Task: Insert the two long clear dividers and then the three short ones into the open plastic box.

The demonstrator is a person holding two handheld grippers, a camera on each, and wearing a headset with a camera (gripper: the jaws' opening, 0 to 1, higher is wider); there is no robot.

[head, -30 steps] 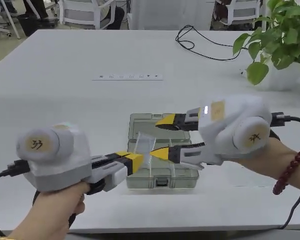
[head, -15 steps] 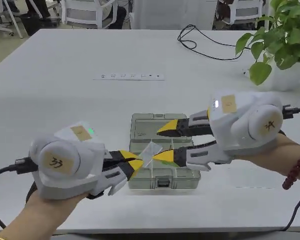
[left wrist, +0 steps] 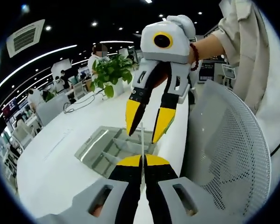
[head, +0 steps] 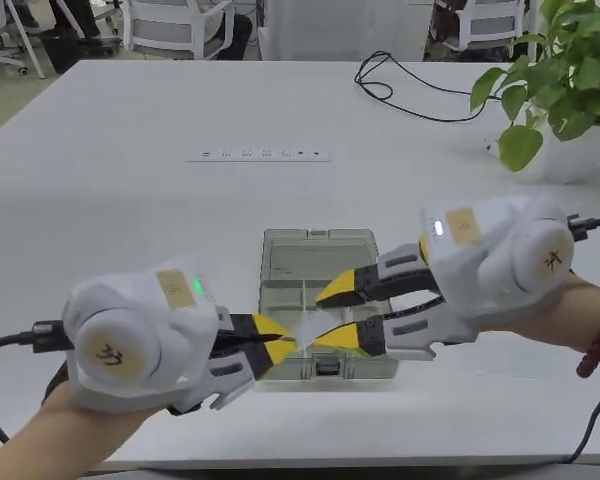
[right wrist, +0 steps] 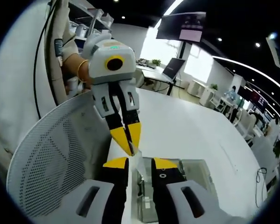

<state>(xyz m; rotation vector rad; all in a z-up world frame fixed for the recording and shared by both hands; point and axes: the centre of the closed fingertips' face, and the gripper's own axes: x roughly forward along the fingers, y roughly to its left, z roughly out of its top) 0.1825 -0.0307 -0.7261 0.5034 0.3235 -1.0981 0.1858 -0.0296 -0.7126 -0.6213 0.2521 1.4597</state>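
Note:
The open clear plastic box [head: 310,262] lies on the white table near its front edge, with dividers standing inside it; it also appears low in the left gripper view, box [left wrist: 99,148]. My left gripper [head: 278,347] is shut on a small clear divider [head: 302,328], holding it just above the box's front part. In the left gripper view the divider [left wrist: 142,137] stands edge-on above my left gripper [left wrist: 142,161]. My right gripper [head: 330,317] is open, one jaw on each side of the divider. In the right gripper view the divider [right wrist: 139,169] sits between the jaws of my right gripper [right wrist: 140,162].
A potted plant [head: 570,90] stands at the back right, with a black cable [head: 400,95] beside it. A white strip [head: 258,154] lies mid-table. Office chairs stand beyond the far edge. A mesh chair back [left wrist: 228,154] is behind me.
Both grippers came lower and closer to the box. The left gripper rolled, turning the divider from face-on to edge-on, and the right gripper's jaws now straddle it.

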